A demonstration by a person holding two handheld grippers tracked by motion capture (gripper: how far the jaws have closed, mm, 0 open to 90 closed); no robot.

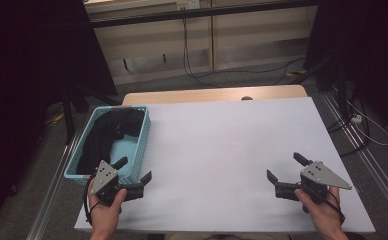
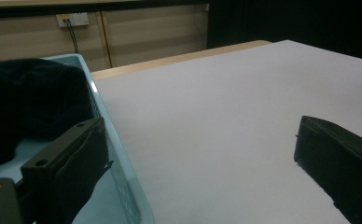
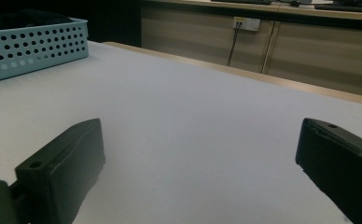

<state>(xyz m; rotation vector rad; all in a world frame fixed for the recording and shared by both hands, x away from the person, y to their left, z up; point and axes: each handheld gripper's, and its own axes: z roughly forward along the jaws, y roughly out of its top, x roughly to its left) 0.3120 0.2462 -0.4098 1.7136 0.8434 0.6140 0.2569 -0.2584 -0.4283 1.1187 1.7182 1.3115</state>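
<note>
The left claw [image 1: 135,171] stands wide and empty at the near corner of the blue basket [image 1: 143,131], likely ready to reach the dark cloth [image 1: 107,135] inside, while the right claw [image 1: 285,167] waits wide, well apart from the basket, over the white surface [image 1: 222,150].

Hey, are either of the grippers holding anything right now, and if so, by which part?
Nothing is held. The left gripper stands open beside the blue basket of dark cloth, and the right gripper stands open over the bare white table.
</note>
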